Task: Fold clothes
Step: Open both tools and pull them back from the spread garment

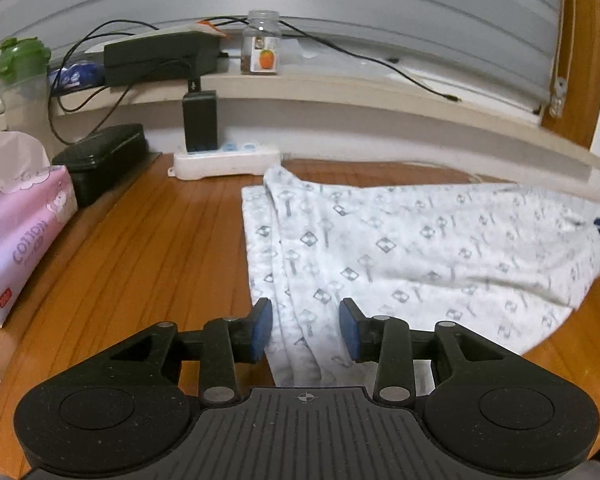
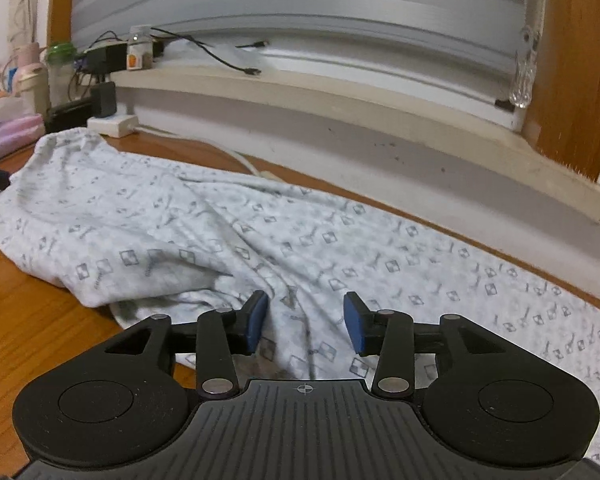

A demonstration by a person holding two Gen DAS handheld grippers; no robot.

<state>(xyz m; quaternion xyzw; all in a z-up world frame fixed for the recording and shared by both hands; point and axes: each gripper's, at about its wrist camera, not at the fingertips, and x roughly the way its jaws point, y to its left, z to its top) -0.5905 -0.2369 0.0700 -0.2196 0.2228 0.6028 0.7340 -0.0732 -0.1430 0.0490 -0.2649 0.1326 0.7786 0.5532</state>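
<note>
On the wooden desk (image 1: 140, 240) below the window sill lies one white printed garment (image 1: 400, 248), spread long and partly doubled over itself. We judge it light, soft and limp, likely to sag and wrinkle when lifted, so we would pinch it at an edge or corner, both ends at once. We count two grippers: the left gripper (image 1: 305, 330) and right gripper (image 2: 306, 328) each hover over the cloth with fingers apart, clamping nothing.

Wooden table (image 1: 148, 240) below grey shuttered window (image 1: 340, 12), cream sill (image 2: 340, 100).
</note>
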